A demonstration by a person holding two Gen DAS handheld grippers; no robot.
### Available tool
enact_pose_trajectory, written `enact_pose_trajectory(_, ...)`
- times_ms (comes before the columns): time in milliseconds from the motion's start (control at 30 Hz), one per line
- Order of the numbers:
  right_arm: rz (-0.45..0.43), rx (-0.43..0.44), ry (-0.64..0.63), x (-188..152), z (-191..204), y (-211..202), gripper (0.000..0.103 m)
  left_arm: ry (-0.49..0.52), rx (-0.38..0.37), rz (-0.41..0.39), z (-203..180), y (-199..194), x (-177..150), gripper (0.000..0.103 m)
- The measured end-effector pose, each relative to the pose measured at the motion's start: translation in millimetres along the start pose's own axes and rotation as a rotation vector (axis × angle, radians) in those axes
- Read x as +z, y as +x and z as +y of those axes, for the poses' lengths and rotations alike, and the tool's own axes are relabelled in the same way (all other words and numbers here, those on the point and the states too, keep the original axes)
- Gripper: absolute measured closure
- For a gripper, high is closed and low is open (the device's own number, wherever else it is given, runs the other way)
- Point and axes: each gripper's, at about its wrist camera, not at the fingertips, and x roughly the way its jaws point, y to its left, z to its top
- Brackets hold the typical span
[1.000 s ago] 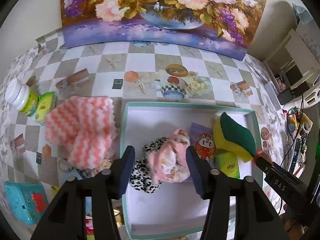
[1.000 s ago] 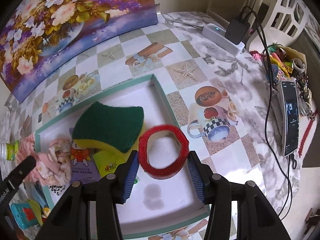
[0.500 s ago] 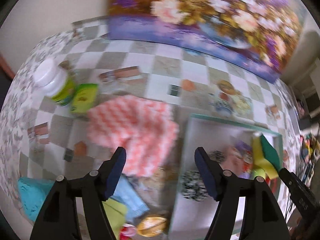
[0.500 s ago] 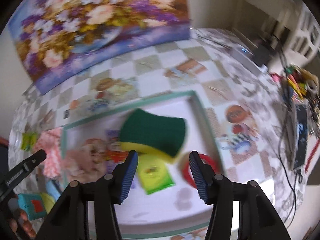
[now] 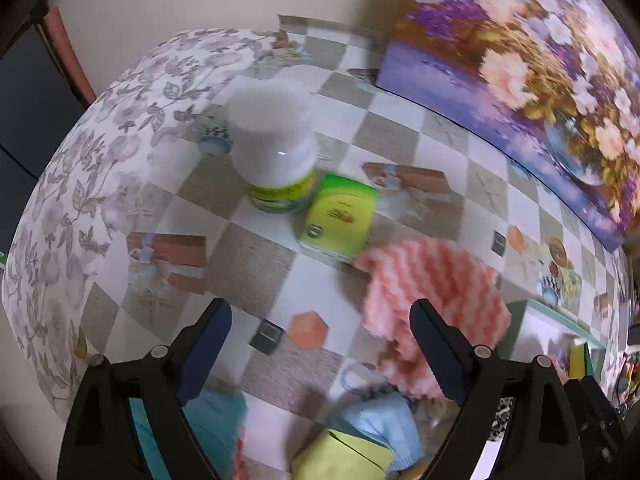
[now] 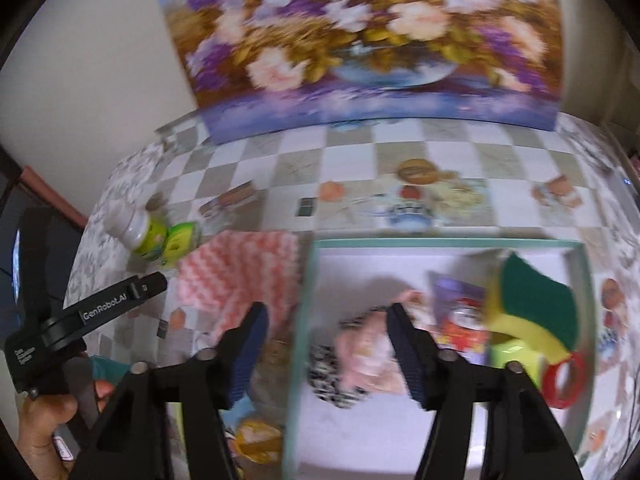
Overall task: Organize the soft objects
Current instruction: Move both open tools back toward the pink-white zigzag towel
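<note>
A pink and white zigzag cloth (image 5: pixel 432 296) lies on the table left of the teal-rimmed white tray (image 6: pixel 440 243); it also shows in the right wrist view (image 6: pixel 240 276). In the tray lie a pink floral scrunchie (image 6: pixel 368 356), a leopard-print scrunchie (image 6: pixel 324 376), a green and yellow sponge (image 6: pixel 536 312) and a red ring (image 6: pixel 564 376). My left gripper (image 5: pixel 320 356) is open and empty, above the table just left of the cloth. My right gripper (image 6: pixel 324 348) is open and empty, above the tray's left rim.
A white-capped bottle (image 5: pixel 276 152) and a green box (image 5: pixel 340 216) stand beyond the cloth. Blue and yellow cloths (image 5: pixel 376 436) and a teal box (image 5: pixel 212 428) lie near the front edge. A flower painting (image 6: pixel 360 40) leans at the back. The table's left edge is close.
My left gripper let go of the scrunchies in the tray and swung left over the table. My right gripper let go of the red ring and swung left toward the tray's left rim.
</note>
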Motion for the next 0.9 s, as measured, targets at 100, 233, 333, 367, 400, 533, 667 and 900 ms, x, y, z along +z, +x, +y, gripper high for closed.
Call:
enact_pose_trajectory(100,0.014,-0.013,-0.043,3,18,14,0.030,-0.024,-0.003,-0.002,9,3,7,0.011)
enact_pose_trajectory(233,0.024,-0.005,-0.071,9,32,30,0.030,-0.037,0.001,-0.010,14,7,16,0.008)
enact_pose_trajectory(333,0.030,-0.003,-0.086,14,38,38,0.029,-0.049,0.002,-0.011,17,9,21,0.008)
enact_pose_trajectory(367,0.032,-0.005,-0.088,15,40,42,0.029,-0.055,-0.004,-0.008,16,12,23,0.008)
enact_pose_trajectory(400,0.038,-0.003,-0.091,17,43,47,0.029,-0.057,-0.009,-0.003,16,15,24,0.008)
enact_pose_trajectory(533,0.062,0.014,-0.097,21,49,65,0.029,-0.039,0.005,0.002,9,24,31,0.008)
enact_pose_trajectory(667,0.074,0.025,-0.107,24,54,80,0.030,-0.060,0.002,0.007,10,32,38,0.008)
enact_pose_trajectory(900,0.100,0.041,-0.127,25,58,100,0.056,-0.052,0.003,-0.001,4,41,46,0.008)
